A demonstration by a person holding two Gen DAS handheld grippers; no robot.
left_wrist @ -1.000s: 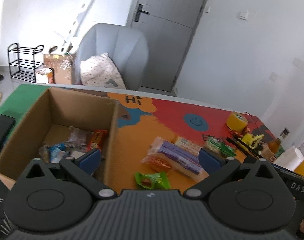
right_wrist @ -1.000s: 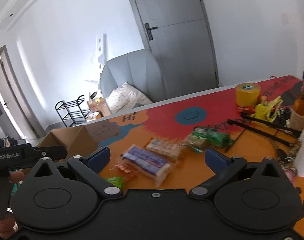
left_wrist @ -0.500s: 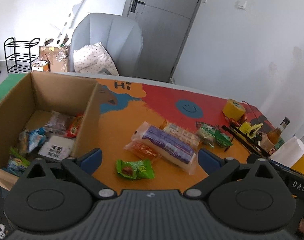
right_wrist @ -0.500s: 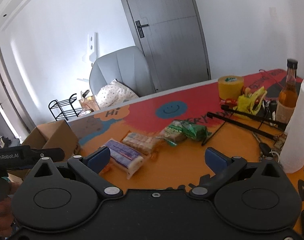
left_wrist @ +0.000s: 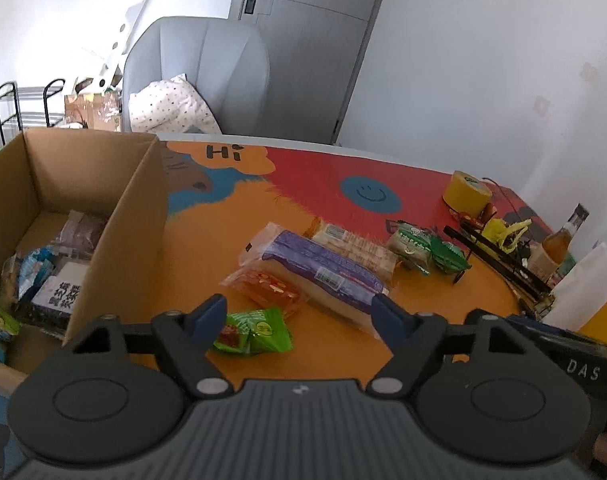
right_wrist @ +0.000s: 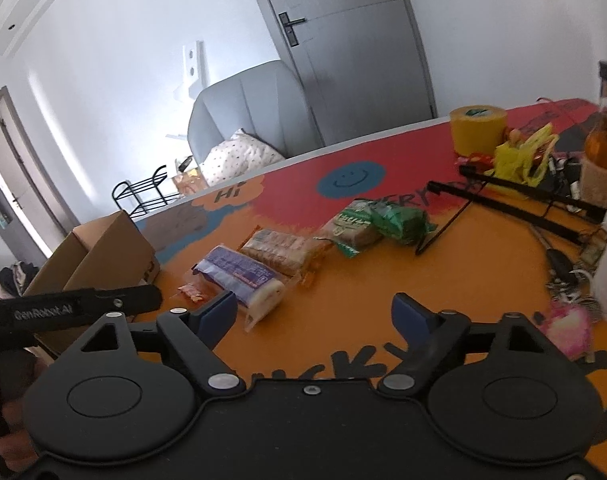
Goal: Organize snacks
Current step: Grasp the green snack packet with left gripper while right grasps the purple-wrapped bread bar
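Snacks were spread across the middle of the worktop, on its orange and red printed cover. Nearest the left gripper lay a green packet, flat on the cover between the blue fingertips and a little beyond them, untouched. The jaws of that gripper were held wide apart with nothing in them. Just beyond the green packet an orange packet was seen, touching the long purple pack; a cracker pack lay against the purple pack's far side. Further right, two green-and-white packets were seen close together.

At the left a box stood open, with several wrapped snacks already lying on its floor.

The right gripper was held over bare orange cover, its jaws likewise wide apart and holding nothing. In its view the purple pack lay just beyond the left fingertip, and the box stood far left.

At the far right a yellow tape roll, a bottle, black rods and a white roll were crowded together. Beyond the worktop a grey armchair with a spotted cushion stood before a grey door.
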